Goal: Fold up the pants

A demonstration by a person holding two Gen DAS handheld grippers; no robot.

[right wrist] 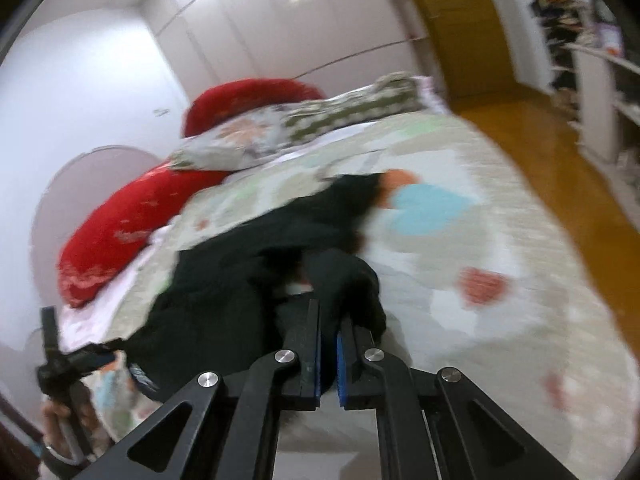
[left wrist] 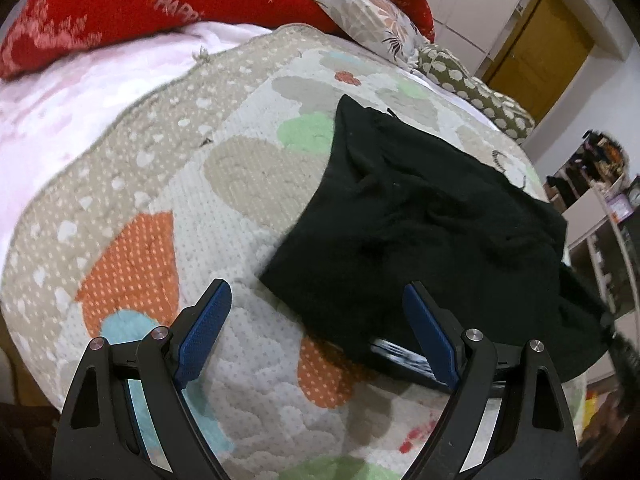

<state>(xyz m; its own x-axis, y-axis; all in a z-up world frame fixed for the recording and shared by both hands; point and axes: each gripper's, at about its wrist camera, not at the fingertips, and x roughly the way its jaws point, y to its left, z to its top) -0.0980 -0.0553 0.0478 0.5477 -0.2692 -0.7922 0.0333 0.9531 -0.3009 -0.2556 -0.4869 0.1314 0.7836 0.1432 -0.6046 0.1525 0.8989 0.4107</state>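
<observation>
I have the left tongs (left wrist: 316, 312) spread wide, their 2 blue pads (left wrist: 204, 332) well apart and gripping nothing, hovering over the near part of the quilt (left wrist: 224, 216). The black pants (left wrist: 420, 232) lie on the bed, on that quilt with its heart patches in orange, green, beige and light blue. In the left wrist view the pants sit right of centre in a rumpled heap, 1 narrower end reaching away toward the pillows, the wider end running off toward the right edge of the bed. A dark, shiny object with pale markings (left wrist: 400, 356) pokes out from under their near edge, just beside my right-hand pad; I cannot tell what it is.

My right tongs (right wrist: 328, 340) are pressed together on a fold of the pants (right wrist: 224, 280), black cloth bunching over the fingertips and lifted off the quilt (right wrist: 500, 240). This view is blurred. The rest of the garment trails left and back across the bed.

At the head of the bed I see a red cushion (left wrist: 120, 8), a floral pillow (left wrist: 368, 12) and an olive patterned pillow (left wrist: 476, 88). A yellow-brown door (left wrist: 540, 48) stands beyond. In the right wrist view, the left tongs (right wrist: 56, 344) show at the lower left edge.
</observation>
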